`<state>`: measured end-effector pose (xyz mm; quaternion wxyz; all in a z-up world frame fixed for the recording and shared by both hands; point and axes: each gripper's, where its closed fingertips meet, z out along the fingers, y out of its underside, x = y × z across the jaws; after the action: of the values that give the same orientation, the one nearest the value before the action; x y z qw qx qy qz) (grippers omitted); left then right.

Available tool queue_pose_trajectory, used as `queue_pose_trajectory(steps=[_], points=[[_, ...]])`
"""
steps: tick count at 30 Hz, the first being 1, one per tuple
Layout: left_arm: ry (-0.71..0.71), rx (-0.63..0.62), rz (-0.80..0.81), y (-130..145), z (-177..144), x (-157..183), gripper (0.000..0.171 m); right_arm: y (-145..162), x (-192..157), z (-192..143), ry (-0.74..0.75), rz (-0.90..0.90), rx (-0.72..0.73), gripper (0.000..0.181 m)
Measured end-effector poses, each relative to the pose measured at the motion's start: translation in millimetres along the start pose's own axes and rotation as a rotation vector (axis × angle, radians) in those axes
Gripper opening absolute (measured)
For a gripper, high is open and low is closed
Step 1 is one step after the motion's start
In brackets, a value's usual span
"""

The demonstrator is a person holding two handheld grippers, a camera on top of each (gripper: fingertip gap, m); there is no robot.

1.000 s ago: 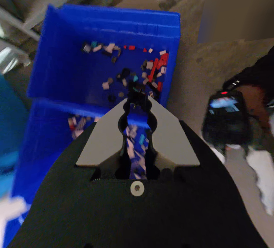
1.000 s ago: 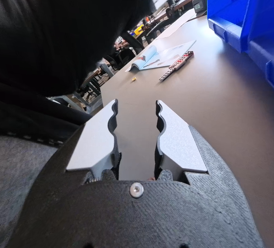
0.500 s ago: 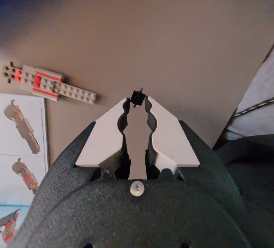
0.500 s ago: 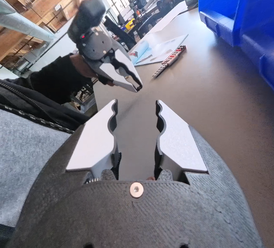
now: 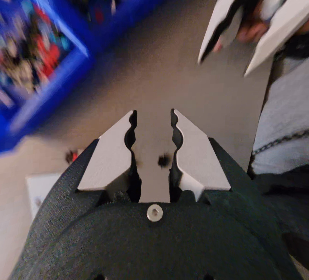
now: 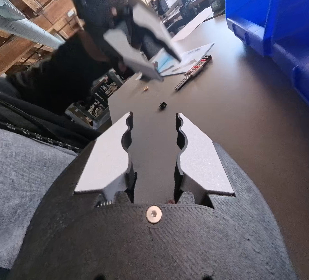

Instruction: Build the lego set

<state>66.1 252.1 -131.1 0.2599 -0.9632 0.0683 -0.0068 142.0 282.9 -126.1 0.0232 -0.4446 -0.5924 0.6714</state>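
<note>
Half a second ago the left gripper [image 5: 153, 110] pinched a small black piece [image 6: 163, 105]; now its jaws stand apart and empty, and the piece lies loose on the bench [image 6: 234, 121], towards the near edge, so the fetch from the blue bin [image 6: 275, 21] looks done and fitting it is next. The right gripper [image 6: 154, 114] is likewise open and holding nothing. The partial build [image 6: 192, 74], a grey studded strip with red bricks, lies farther along the bench, touching the open instruction booklet [image 6: 189, 61], well apart from the piece.

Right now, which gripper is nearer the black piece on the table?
Left, probably. The left gripper hangs open above the black piece, which shows between its fingers. The right gripper sits low, open, the piece lying ahead of its tips.
</note>
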Motion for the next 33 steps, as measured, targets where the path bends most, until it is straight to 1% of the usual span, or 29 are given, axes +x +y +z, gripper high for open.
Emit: queue_pose_trajectory(steps=[3,5,7,9,11,13,16,19,21,26,32,33], points=[[0.047,0.1,0.201,-95,1,1,0.04,2,-2,1,-0.003,-0.012,-0.012,0.054],[0.083,0.139,0.336,-157,13,7,0.039,3,-2,2,-0.002,-0.017,-0.02,0.054],[0.138,0.157,0.462,-211,32,22,0.039,5,-2,3,0.001,-0.018,-0.03,0.054],[0.188,0.138,0.592,-252,58,39,0.038,6,-2,4,0.003,-0.021,-0.041,0.054],[0.213,0.063,0.706,-275,91,51,0.037,7,-2,5,0.003,-0.024,-0.049,0.054],[0.253,-0.047,0.801,-281,124,63,0.035,7,-3,5,-0.001,-0.027,-0.048,0.054],[0.283,-0.257,0.934,-267,165,71,0.032,6,-6,4,-0.016,-0.032,-0.039,0.054],[0.285,-0.43,1.033,-246,188,70,0.03,6,-9,2,-0.037,-0.037,-0.031,0.054],[0.303,-0.503,1.064,-235,195,72,0.029,5,-11,0,-0.052,-0.037,-0.023,0.054],[0.343,-0.597,1.066,-222,202,73,0.027,3,-14,-4,-0.074,-0.024,-0.007,0.054],[0.325,-0.65,1.085,-220,204,70,0.026,4,-12,-3,-0.065,-0.02,-0.015,0.054],[0.325,-0.652,1.088,-220,205,71,0.023,5,-12,-2,-0.061,-0.021,-0.019,0.054]])
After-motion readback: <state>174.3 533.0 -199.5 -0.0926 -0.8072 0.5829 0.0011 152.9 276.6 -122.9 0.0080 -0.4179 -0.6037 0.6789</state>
